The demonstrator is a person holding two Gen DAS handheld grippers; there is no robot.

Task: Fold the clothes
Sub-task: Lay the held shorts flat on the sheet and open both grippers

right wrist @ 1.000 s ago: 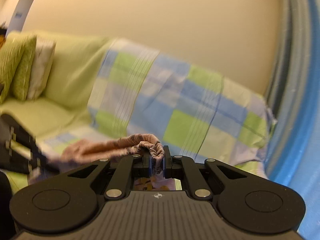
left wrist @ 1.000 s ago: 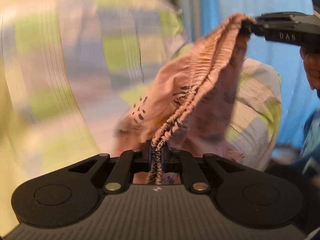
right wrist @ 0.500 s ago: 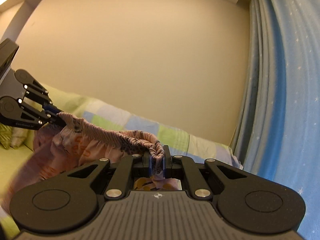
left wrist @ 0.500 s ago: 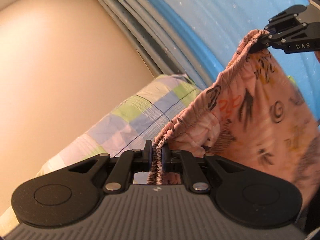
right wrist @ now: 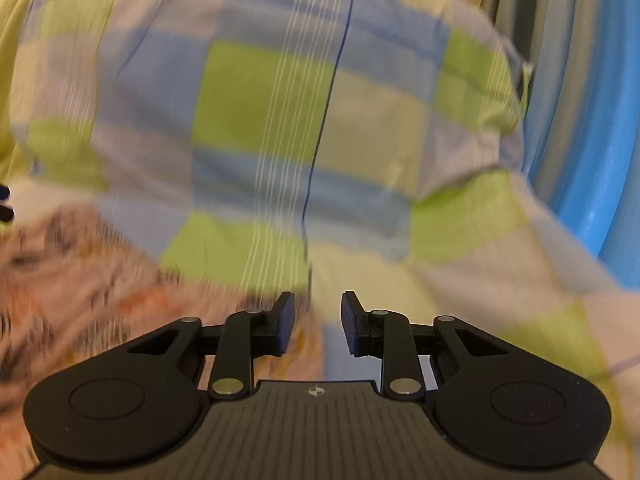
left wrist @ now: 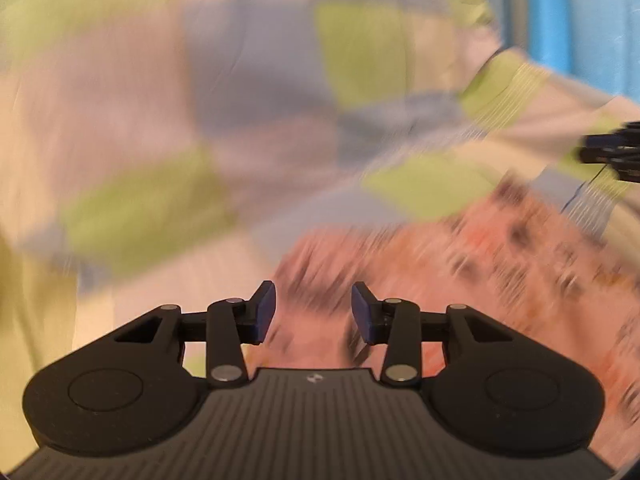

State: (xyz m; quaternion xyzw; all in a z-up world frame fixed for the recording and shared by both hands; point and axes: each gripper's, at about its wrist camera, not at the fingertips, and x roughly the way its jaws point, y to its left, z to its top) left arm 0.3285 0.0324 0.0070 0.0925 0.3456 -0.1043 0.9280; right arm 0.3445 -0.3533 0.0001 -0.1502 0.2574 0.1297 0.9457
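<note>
Both claws are released and hold nothing: the left gripper (left wrist: 313,312) hangs directly over the pink patterned soft garment (left wrist: 460,264). The garment lies flat on the checked green-and-blue cloth cover (right wrist: 256,120), stretching rightward. For the right gripper (right wrist: 316,322) it lies to the near left, so the left one seems nearer.

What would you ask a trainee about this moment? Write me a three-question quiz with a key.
1. True or false: the left gripper is clamped on the pink garment.
2. Multiple choice: what does the pink garment lie on? A) a bare wooden floor B) a checked blanket C) a metal rack
3. Fill in: the right gripper has its jaws ____.

Key
1. False. Its jaws stand apart with nothing between them; the garment lies below and beyond.
2. B. The blue, green and cream checked blanket is under it in both views.
3. Open, and empty.
</note>
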